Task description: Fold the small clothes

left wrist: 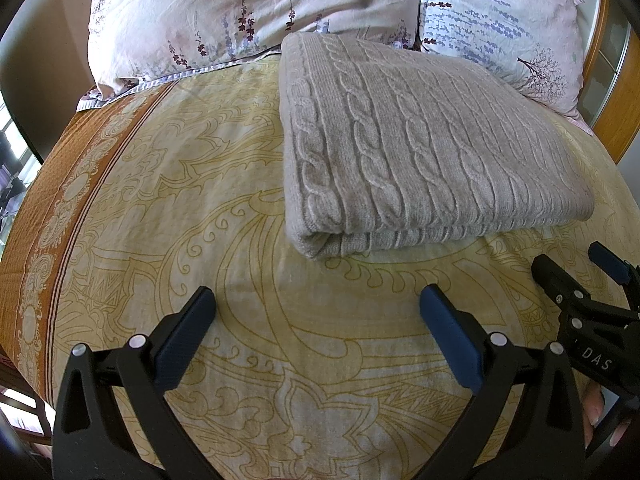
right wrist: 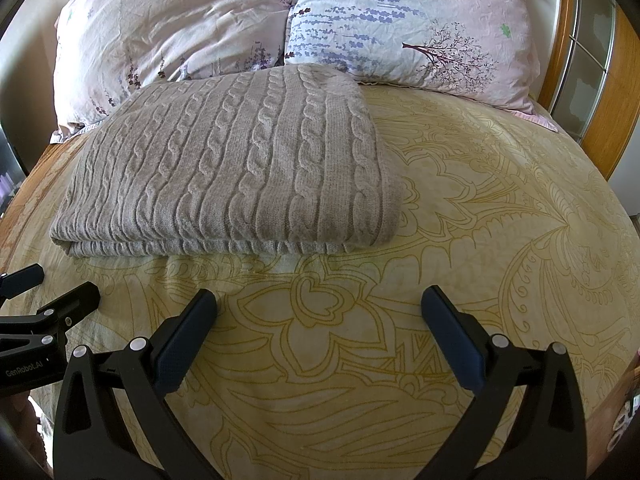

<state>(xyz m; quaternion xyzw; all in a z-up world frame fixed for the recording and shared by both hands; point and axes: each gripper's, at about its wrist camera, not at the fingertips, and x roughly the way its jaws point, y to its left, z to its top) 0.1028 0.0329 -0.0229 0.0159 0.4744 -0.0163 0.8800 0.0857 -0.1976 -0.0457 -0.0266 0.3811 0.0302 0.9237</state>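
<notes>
Nearest us, the left gripper [left wrist: 316, 300] and right gripper [right wrist: 320, 300] hang over the yellow bedspread [left wrist: 160, 200], both spread wide and holding nothing. The grey sweater [left wrist: 420, 140] lies ahead, just short of the pillows [right wrist: 400, 20], already folded into a neat rectangle. We judge the folding done or nearly so; any further fold means catching its near edge, with open bedspread on both sides.

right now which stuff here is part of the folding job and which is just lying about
Part of the job:
- grey cable-knit sweater, folded
- left hand-held gripper, open
- right hand-held gripper, open

Just lying about:
- two floral pillows
- yellow patterned bedspread
</notes>
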